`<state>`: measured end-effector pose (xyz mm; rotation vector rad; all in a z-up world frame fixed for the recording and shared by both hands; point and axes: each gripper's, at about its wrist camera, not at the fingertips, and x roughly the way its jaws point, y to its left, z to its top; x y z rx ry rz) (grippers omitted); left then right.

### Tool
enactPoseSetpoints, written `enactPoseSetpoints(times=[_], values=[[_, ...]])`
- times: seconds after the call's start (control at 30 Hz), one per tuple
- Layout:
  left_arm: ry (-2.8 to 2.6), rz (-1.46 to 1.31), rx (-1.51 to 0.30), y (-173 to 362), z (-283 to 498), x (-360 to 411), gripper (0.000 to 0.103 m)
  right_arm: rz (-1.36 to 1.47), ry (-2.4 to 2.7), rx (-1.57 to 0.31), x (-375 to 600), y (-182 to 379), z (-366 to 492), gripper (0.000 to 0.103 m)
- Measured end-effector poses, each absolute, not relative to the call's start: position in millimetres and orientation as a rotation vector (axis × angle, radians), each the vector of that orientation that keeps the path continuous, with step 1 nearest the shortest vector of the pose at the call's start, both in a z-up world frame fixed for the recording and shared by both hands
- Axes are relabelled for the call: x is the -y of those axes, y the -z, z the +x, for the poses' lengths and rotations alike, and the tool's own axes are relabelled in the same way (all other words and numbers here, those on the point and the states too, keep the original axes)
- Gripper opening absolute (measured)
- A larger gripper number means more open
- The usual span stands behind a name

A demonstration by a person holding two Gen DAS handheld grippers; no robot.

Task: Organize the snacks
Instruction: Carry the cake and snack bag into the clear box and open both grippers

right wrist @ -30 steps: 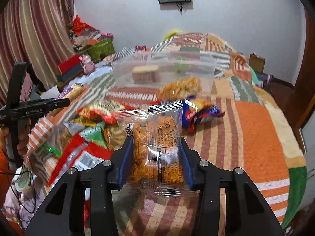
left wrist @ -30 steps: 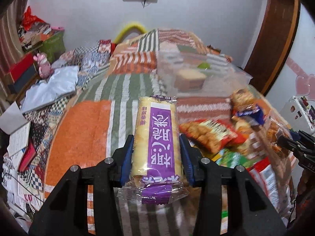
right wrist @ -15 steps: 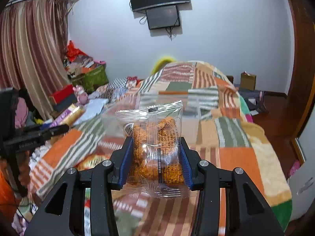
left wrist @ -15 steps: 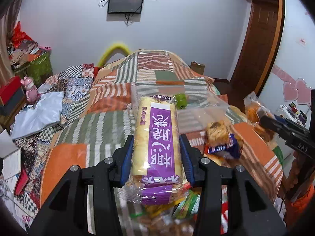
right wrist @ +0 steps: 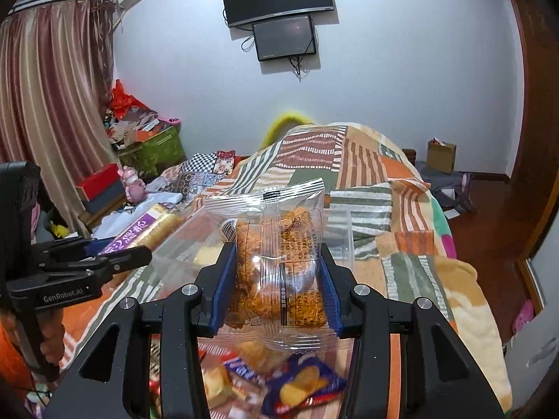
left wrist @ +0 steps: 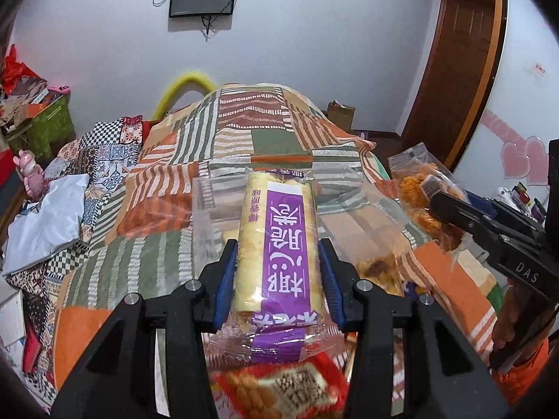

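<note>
Over the bed, above the loose snack pile: both packets lifted clear and carried toward the clear plastic bin. A second ago, bin seen farther up the quilt with the pile spread before it; now directly ahead of and below each packet, pile dropped to the bottom edge of both views.

Left gripper: fingers clamped on either flank of the purple-labelled biscuit roll, wrapper pinched, roll pointing away along the fingers. Grip unchanged across the interval.

Right gripper: fingers closed on the clear packet of orange crackers, packet upright, top seal free above the pads. Grip likewise unchanged.

Each gripper visible in the other's view, side by side, close but apart.

Assessment: pick-up complete for both items; transport nearly done. Next called for: advance over the bin's rim, then release one at a time. Bin already holds at least one pale block; exact contents unclear through the plastic.

Risk noted: slick wrappers, simultaneous drop at a narrow opening, possible collision between grippers.
</note>
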<state>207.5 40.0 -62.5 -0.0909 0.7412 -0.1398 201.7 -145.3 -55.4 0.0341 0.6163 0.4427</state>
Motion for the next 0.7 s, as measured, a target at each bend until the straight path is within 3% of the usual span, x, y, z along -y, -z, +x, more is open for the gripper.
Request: enactPoseSetpoints(times=[0.7], values=[[0.173, -0.074, -0.942, 116.1, 316.0, -6.1, 0.044, -0.076, -0.432, -0.818, 121.4, 98.9, 294.8, 0.041]])
